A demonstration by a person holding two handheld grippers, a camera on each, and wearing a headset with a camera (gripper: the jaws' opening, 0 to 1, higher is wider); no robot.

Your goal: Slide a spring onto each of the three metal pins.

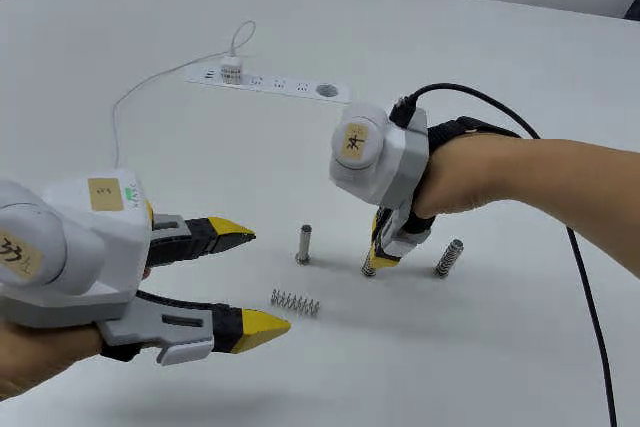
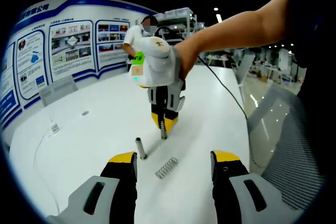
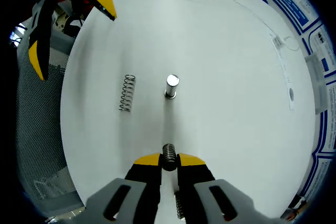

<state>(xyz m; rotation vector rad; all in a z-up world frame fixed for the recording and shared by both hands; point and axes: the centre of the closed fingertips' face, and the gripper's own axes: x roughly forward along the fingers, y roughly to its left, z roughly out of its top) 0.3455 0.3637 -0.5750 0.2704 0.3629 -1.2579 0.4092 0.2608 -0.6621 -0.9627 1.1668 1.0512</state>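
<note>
Right gripper (image 3: 168,161) is clamped on a spring (image 3: 168,156), holding it upright at the desk (image 1: 480,347), apparently over a pin hidden inside it, so the second fitting seems to be in hand. Just beside it stands a sprung pin (image 1: 449,257); on the other side, the bare pin (image 1: 304,244) waits with a loose spring (image 1: 295,302) lying near it. Left gripper (image 1: 268,281) hovers, jaws apart; next, the right must let go, then the loose spring needs lifting and lining up over the bare pin.
</note>
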